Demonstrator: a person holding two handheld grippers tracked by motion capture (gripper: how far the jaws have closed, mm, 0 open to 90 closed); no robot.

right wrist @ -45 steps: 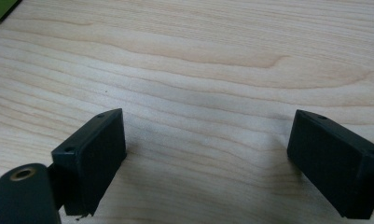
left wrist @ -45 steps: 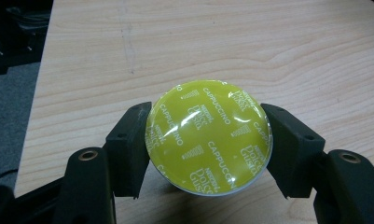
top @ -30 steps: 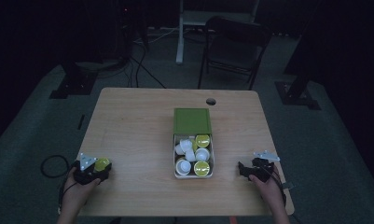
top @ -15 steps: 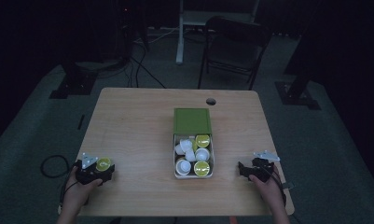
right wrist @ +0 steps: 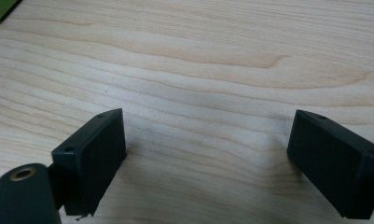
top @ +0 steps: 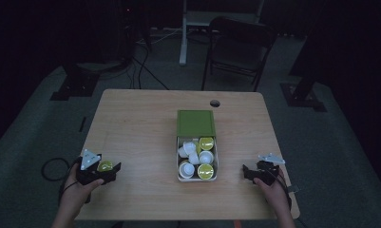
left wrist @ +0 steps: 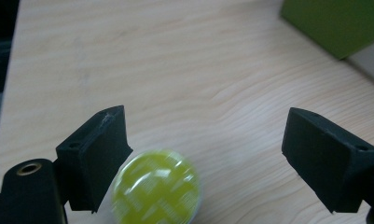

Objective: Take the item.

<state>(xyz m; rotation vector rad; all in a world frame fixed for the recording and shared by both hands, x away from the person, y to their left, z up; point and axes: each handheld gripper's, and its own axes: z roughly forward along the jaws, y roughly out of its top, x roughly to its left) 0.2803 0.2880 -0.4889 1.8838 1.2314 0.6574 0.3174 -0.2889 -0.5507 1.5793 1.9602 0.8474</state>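
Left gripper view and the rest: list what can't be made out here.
- Pod, left gripper view: blurred, cut off by the bottom edge; whether it touches the left pad can't be told.
- Box, high view: dim and small, so the pod count is unclear.
- Lid, left gripper view: cut off by the top right corner.
- Right gripper, high view: jaws too small and dark to read.

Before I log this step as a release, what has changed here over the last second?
The left hand-held gripper has just been opening its jaws, letting go of the yellow-lidded pod, which now lies loose between them on the table. The right hand-held gripper and the box stayed put.
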